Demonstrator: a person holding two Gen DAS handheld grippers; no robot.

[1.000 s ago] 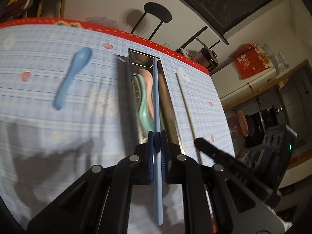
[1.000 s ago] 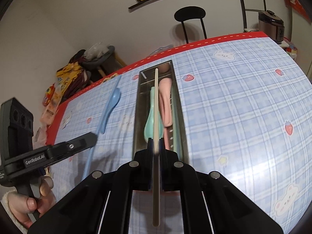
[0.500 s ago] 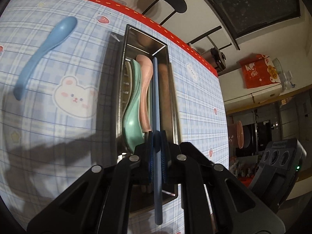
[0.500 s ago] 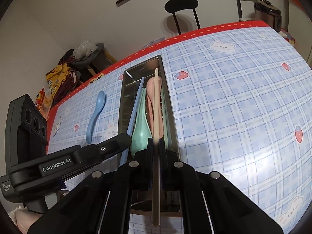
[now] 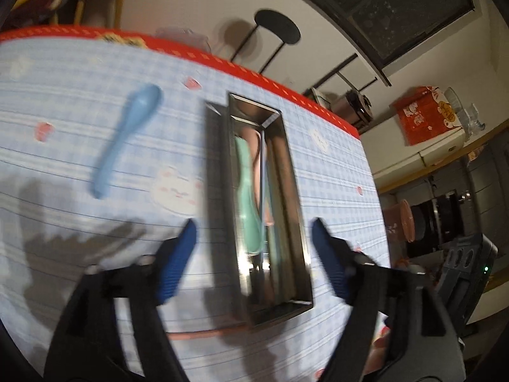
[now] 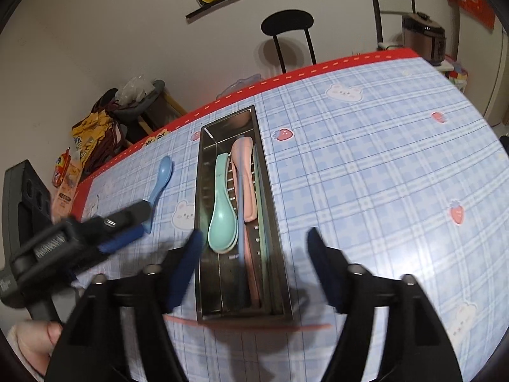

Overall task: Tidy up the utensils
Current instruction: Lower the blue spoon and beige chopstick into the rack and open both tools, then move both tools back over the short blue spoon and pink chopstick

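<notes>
Both grippers, left (image 5: 253, 234) and right (image 6: 254, 243), just opened, jaws wide, nothing held. Tray (image 6: 203, 210) mid-table already loaded: green spoon (image 6: 222, 219), pink spoon (image 6: 246, 172), blue chopstick (image 6: 241, 222). Blue spoon (image 5: 125, 135) left out beside tray, toward table's left edge; judged next.

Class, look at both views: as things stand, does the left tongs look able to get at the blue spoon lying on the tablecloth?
Probably yes. The blue spoon lies alone on the tablecloth, left of the metal tray, with nothing over it. The left tongs has just opened and holds nothing.
</notes>
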